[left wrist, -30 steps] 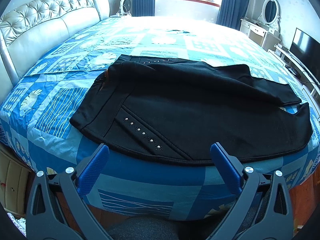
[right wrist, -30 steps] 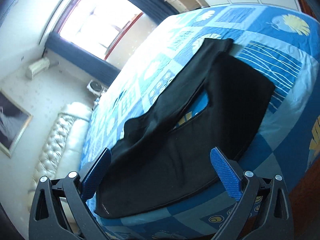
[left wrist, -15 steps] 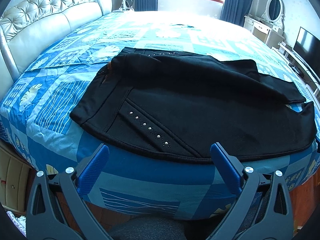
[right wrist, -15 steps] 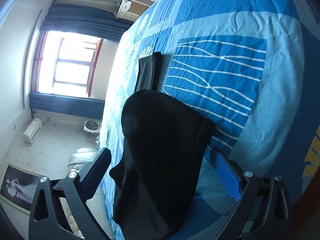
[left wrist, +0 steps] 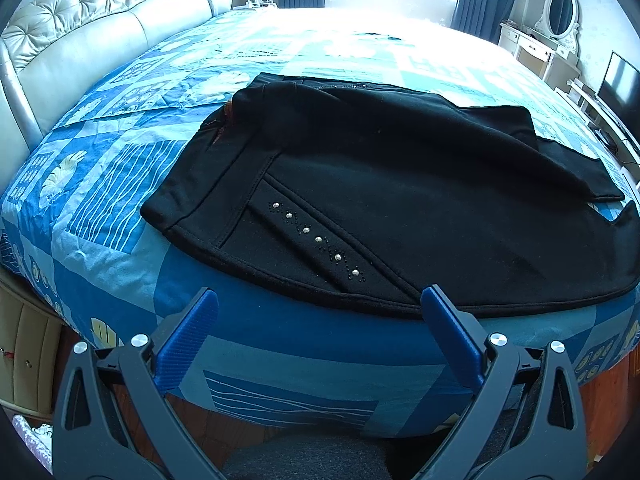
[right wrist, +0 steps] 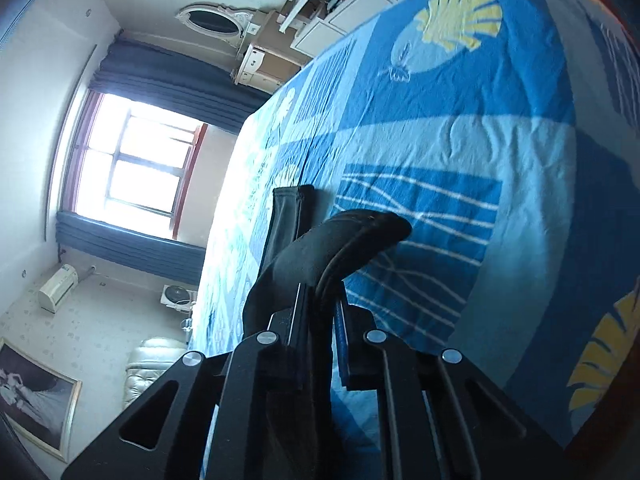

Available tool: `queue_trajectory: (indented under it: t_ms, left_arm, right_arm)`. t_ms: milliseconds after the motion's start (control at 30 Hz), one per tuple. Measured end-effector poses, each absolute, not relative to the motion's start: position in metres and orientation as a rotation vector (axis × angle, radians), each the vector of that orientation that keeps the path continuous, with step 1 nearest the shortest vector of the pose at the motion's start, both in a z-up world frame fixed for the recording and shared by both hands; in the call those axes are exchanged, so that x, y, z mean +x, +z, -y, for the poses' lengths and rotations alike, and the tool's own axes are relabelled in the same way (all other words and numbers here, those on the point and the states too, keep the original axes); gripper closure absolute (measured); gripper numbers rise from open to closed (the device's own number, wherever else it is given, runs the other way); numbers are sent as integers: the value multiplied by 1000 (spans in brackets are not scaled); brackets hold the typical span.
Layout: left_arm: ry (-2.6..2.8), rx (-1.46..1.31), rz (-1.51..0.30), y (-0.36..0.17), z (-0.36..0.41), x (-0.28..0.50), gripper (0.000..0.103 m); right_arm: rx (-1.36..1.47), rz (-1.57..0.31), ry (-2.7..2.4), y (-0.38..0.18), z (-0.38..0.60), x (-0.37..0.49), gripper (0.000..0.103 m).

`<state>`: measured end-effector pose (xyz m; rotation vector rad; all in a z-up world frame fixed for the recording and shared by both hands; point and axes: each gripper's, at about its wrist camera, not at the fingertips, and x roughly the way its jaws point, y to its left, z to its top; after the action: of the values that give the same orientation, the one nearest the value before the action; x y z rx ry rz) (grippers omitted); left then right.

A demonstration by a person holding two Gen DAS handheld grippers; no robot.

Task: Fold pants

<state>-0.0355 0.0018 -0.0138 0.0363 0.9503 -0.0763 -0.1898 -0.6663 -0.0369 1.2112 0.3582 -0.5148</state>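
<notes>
Grab step: right gripper (right wrist: 320,312) just clamped the leg hem of the black studded fabric pants (left wrist: 400,200) lying along the blue patchwork bed's (left wrist: 280,340) near edge. Left gripper (left wrist: 320,312) gapes empty; next it needs the waistband.

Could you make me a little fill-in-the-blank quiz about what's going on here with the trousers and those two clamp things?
1. The black pants lie spread on a bed with a patterned ____ quilt.
2. The right gripper has just been closing, and its jaws now pinch a fold of the ____.
3. The left gripper hovers near the waist end with its jaws ____.
4. A slanted row of shiny ____ decorates the pants near the left gripper.

Missing words: blue; pants; open; studs
</notes>
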Motion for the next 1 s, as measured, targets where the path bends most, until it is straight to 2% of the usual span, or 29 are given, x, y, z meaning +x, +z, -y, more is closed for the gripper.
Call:
queue_trajectory:
  t_ms: [100,233,267,367,433,467,500,633,733,833,933,1000]
  left_arm:
    - [-88,45,-955,-17,1,-35,2]
    - [-103,66,-951,-20,6,-35,2]
    - [-105,71,-949,-21,6,-36,2]
    - [-123,80,-952,-23,8,-36,2]
    - [-125,80,-964,-26,8,-35,2]
    - [-123,76,-969,-27,7,-34,2]
    - [-118,69,-974,-29,6,-34,2]
    - [-104,-14,-1021,-39,-5,-28,2]
    - [-106,-100,-1074,-49,-19,-20,2]
    - [-123,-205,-1127,-60,-34,-15,2]
    - [-142,-287,-1164,-71,-45,-13,2]
    - [-157,-295,-1175,-74,-47,-13,2]
  right_arm:
    - [1169,-392,-584,-45,677,-211,91]
    - [1266,-414,-578,-71,698,-229,89]
    - [1298,-409,-558,-77,701,-229,86]
    - [1347,-390,-524,-84,706,-228,61]
    - [1347,-400,-519,-86,709,-219,61]
    - [1344,-401,-523,-86,709,-215,65]
    - [1333,-397,-518,-84,709,-214,91]
    - [1230,-425,-593,-70,706,-219,94]
    - [1281,-451,-628,-92,710,-230,94]
    - [1309,-400,-593,-94,708,-242,92]
    - [1256,-354,-683,-76,702,-251,75]
    - [1178,-285,-797,-52,697,-263,56]
